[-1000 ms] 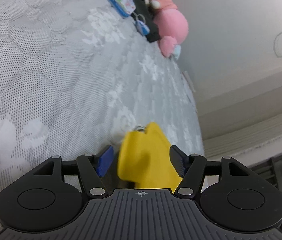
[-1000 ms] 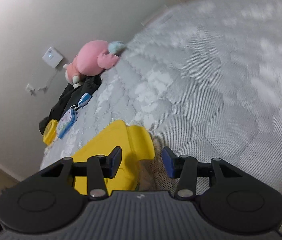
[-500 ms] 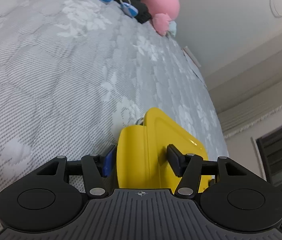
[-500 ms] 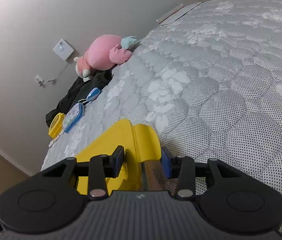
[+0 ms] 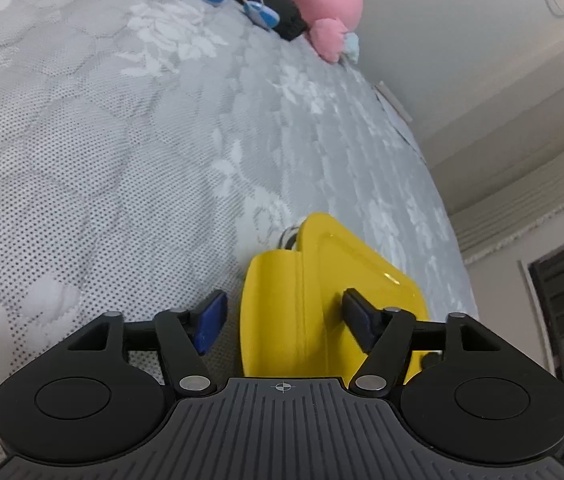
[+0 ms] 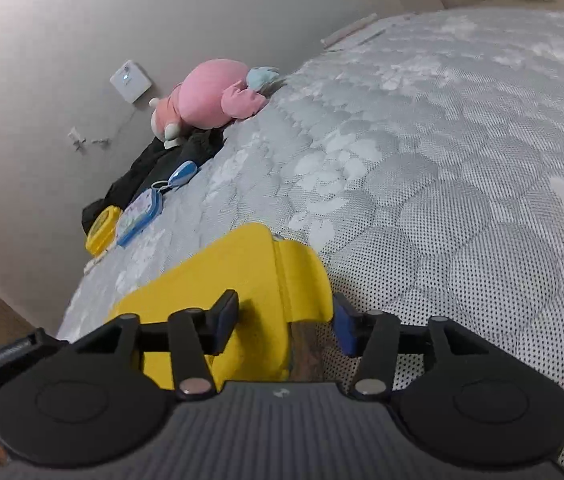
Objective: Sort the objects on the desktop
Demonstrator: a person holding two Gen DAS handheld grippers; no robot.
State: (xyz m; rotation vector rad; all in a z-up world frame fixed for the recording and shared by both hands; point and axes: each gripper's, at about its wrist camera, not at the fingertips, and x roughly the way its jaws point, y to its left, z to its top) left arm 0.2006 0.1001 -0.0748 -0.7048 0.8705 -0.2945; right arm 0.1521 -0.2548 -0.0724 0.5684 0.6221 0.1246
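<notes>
Both tongs straddle the yellow box (image 5: 314, 304) at lower centre, on the bed (image 5: 102, 160). Left tongs (image 5: 284, 314) gape, one pad clear; right tongs (image 6: 284, 322) pinch it. Lopsided grip could twist or drop it.

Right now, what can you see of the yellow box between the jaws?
The yellow box looks like glossy hard plastic, with rounded corners and a protruding side flap or handle. It sits on the grey quilted mattress. Both grippers straddle its flaps: the left gripper open, the right gripper with jaws close against it.
</notes>
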